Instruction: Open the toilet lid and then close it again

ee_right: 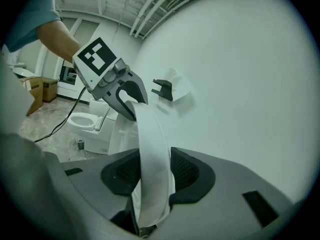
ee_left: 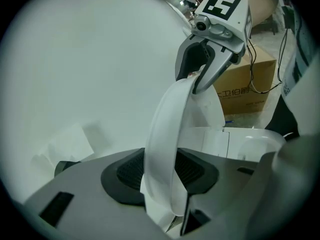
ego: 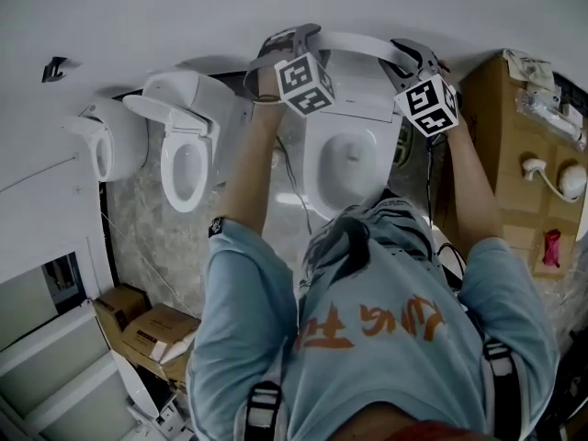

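Landmark: I'm hanging everything off the white ceramic toilet bowl (ego: 354, 168) mid-frame in the head view, straight ahead of the person in the light blue T-shirt (ego: 367, 338).
Lid: the white plastic toilet lid (ego: 358, 42) is up, standing on edge at the back of that bowl on the wall side, so the bowl is uncovered.
Left gripper: my grey left gripper (ee_left: 160, 181) is pinching the lid's top edge above the bowl's left rear. Its own view has the rim running right between the dark ribbed pads (ee_left: 127, 171), both pressed on it.
Right gripper: same deal. The grey right gripper (ee_right: 150, 176) is clamped on the lid's edge above the bowl's right rear, with the rim sandwiched between its pads.
Cross-check: each gripper view shows the other gripper across the lid's curve, biting the same rim.
Arms: the bare left forearm (ego: 253, 154) and right forearm (ego: 469, 182) reach out along either side of the bowl.
Neighbours: a second white toilet with its seat raised (ego: 188, 154) sits left of the bowl, and a third white toilet (ego: 96, 141) is further left.
Boxes: a tall brown cardboard box (ego: 510, 145) stands just right of the bowl. Smaller cardboard boxes (ego: 152, 329) lie well off to its lower left.
Wall: a plain white wall (ego: 138, 16) runs behind the bowl, with a small black wall hook (ego: 53, 67) far off to the left.
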The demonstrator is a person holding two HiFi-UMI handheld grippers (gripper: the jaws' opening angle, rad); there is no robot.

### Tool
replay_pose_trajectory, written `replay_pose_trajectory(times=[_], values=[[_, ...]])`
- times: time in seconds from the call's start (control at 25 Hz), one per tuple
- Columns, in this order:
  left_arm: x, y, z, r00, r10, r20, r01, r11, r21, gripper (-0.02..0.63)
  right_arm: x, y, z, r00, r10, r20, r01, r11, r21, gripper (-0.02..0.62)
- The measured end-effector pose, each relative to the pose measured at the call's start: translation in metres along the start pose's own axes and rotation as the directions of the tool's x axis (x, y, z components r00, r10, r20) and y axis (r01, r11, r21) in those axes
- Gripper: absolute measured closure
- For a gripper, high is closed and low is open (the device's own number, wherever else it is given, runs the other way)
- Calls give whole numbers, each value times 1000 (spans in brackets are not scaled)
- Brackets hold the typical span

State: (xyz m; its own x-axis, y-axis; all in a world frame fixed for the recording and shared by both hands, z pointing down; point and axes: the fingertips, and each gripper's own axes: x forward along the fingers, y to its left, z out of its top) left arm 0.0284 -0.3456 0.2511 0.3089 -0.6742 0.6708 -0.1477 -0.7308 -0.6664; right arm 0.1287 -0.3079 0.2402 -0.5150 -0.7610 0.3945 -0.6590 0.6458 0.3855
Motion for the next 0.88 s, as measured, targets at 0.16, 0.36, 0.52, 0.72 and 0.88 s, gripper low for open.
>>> replay_pose_trajectory(times=[0.16, 0.36, 0.52, 0.72, 0.88], values=[[-28, -23, -5, 1000, 7, 3, -7, 999, 42, 441, -21, 29, 2, 1000, 5, -7, -5, 999, -42, 418], [-59, -58, -12, 1000, 13, 25, -15, 998, 58, 456, -45, 67, -2, 999, 7, -40, -12, 993, -114, 413], [-80, -84, -16, 999, 11, 45, -14, 998, 67, 460, -60, 97, -8, 996, 45, -73, -55, 989, -139, 402], [-105, -130, -27, 999, -14, 50, 8, 993, 114, 440, -82, 143, -21, 990, 79, -114, -99, 979, -177, 396], [-123, -181, -39, 996, -70, 49, 62, 987, 152, 433, -100, 189, -38, 975, 136, -177, -173, 962, -214, 390]])
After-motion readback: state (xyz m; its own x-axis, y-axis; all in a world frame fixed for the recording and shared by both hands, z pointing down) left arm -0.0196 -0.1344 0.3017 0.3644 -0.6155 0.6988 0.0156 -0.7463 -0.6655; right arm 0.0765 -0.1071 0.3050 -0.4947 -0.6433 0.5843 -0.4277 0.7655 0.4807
